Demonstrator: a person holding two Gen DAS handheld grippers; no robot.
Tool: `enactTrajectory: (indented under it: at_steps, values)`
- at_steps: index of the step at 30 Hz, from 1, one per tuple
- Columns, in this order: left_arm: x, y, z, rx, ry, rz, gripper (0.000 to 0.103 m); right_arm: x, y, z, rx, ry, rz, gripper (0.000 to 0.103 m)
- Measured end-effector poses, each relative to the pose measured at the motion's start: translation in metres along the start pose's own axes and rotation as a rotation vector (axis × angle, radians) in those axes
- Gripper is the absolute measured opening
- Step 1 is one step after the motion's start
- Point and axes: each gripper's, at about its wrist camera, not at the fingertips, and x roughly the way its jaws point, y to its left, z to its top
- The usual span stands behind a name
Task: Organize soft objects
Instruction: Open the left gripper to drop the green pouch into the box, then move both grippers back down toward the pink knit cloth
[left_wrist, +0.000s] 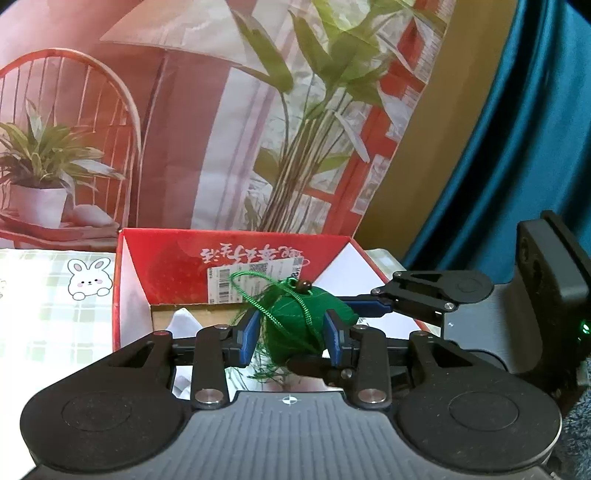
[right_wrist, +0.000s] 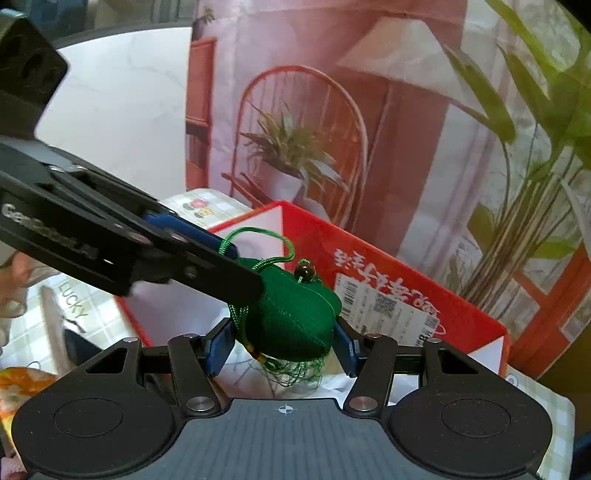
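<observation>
The green sachet (left_wrist: 295, 325) sits at lower centre of the left wrist view, above the open red box (left_wrist: 236, 266). The left tool (left_wrist: 290, 341) is clamped on it: both blue pads (left_wrist: 246, 338) press its sides. In the right wrist view the right tool (right_wrist: 282, 345) also has the sachet between its blue pads (right_wrist: 219, 349), which appear to bear on its flanks; the contact on the right-hand side is partly masked by the fabric.

Hidden or unclear:
- The left tool's finger crosses the right wrist view from the left edge and covers the sachet's upper left part.
- The right tool's finger enters the left wrist view from the right; its tip disappears behind the sachet.
- The box floor is mostly covered by the tools; only white material shows inside.
- The fringe (right_wrist: 295, 373) hangs blurred below the sachet.

Orientation: in the right wrist view the sachet's long axis runs from upper right to lower left, with the brown bead (right_wrist: 305, 270) and cord loop (right_wrist: 258, 243) at the top and the fringe at the bottom.

A checked cloth (left_wrist: 48, 314) covers the worktop left of the box.
</observation>
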Motion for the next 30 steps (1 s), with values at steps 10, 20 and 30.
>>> enactTrajectory:
  at_steps: [10, 20, 30]
  values:
    - [-0.005, 0.013, -0.003, -0.019, 0.003, 0.066, 0.040, 0.017, -0.014, -0.001, 0.056, 0.047, -0.113, 0.061]
    - [-0.044, -0.001, -0.015, 0.006, -0.019, 0.097, 0.040, -0.027, 0.004, -0.012, 0.054, -0.025, -0.110, 0.059]
    - [-0.093, -0.032, -0.051, 0.052, -0.077, 0.168, 0.040, -0.095, 0.039, -0.044, 0.088, -0.190, -0.099, 0.058]
